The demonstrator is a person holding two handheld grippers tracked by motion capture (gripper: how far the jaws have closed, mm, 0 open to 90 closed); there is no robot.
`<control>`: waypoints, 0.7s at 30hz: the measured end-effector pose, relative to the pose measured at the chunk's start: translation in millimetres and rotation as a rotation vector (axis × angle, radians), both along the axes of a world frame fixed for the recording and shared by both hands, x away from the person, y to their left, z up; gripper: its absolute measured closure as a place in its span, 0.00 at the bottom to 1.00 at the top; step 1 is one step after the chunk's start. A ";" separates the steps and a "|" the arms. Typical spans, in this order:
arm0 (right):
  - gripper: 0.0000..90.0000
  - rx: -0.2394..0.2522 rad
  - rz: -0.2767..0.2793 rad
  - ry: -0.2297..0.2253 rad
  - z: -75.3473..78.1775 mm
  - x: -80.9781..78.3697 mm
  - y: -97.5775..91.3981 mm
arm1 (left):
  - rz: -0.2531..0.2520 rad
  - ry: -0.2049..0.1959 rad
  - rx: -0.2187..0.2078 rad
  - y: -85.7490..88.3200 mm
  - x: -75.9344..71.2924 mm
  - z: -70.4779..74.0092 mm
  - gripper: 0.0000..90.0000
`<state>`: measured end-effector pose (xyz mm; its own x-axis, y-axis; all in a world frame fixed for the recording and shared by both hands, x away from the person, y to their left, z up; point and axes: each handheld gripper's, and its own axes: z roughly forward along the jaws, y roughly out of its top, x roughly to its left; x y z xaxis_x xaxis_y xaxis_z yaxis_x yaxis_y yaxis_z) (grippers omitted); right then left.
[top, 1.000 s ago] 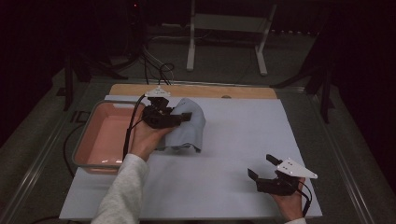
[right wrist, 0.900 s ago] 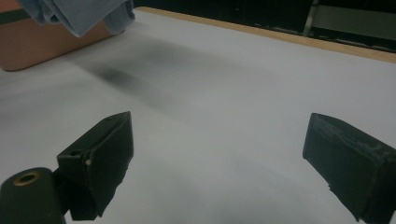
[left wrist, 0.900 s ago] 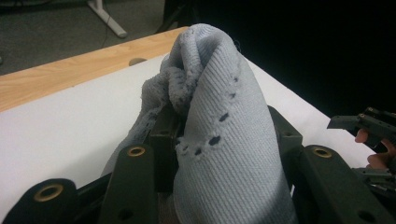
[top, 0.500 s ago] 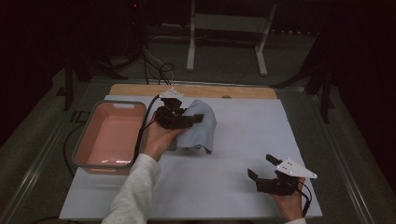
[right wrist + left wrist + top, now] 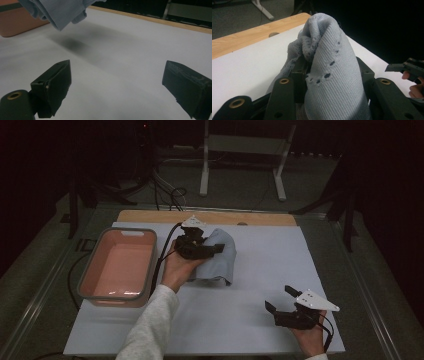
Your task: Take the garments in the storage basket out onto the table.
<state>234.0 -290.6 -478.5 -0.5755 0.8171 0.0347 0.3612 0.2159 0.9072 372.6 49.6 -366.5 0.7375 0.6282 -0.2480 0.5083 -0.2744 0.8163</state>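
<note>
Knitted pale-blue cloth (image 5: pixel 329 75) shows seemingly no label, clamped in jaws.

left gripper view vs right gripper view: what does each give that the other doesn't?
Left gripper view alone: the left gripper shut on the pale blue knitted cloth, with eyelet holes in the knit, and the right gripper farther off at the frame's right edge.

Right gripper view alone: that gripper's jaws wide apart over bare sheet with nothing between them, the cloth's lower edge hanging clear above its shadow, and a corner of the pink plastic tub.

Both: the cloth, the white table sheet and the wooden table edge.
</note>
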 end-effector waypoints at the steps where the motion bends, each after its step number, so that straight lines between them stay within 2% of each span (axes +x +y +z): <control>1: 0.10 0.000 0.000 0.000 0.0 0.0 0.0 | -0.003 0.001 0.009 0.0 0.3 -0.6 0.63; 4: 0.10 0.000 0.001 0.000 0.0 0.1 0.1 | -0.009 -0.002 -0.005 -1.4 0.1 -4.4 0.59; 5: 0.10 0.000 0.000 0.000 -0.1 0.0 0.2 | -0.010 -0.001 -0.009 -1.4 -0.3 -5.4 0.53; 7: 0.10 0.001 0.000 0.000 0.0 0.0 0.0 | -0.011 -0.003 -0.017 -1.7 -1.0 -6.1 0.35; 8: 0.10 0.001 0.000 0.000 0.0 0.0 0.0 | -0.008 -0.006 -0.028 -1.3 -1.6 -6.2 0.35; 10: 0.10 0.001 0.000 0.000 0.0 0.0 0.0 | 0.009 -0.004 -0.039 1.0 -2.0 -4.4 0.20; 13: 0.10 0.000 0.002 -0.001 -0.1 -0.1 0.7 | 0.038 -0.013 -0.040 4.7 -3.3 -1.9 0.07; 16: 0.10 0.000 0.002 -0.001 -0.1 -0.1 0.9 | 0.045 -0.021 -0.032 10.9 -4.3 -2.3 0.00; 21: 0.10 0.000 0.002 0.000 -0.2 -0.1 1.1 | 0.071 -0.026 -0.051 19.8 -4.6 -6.7 0.00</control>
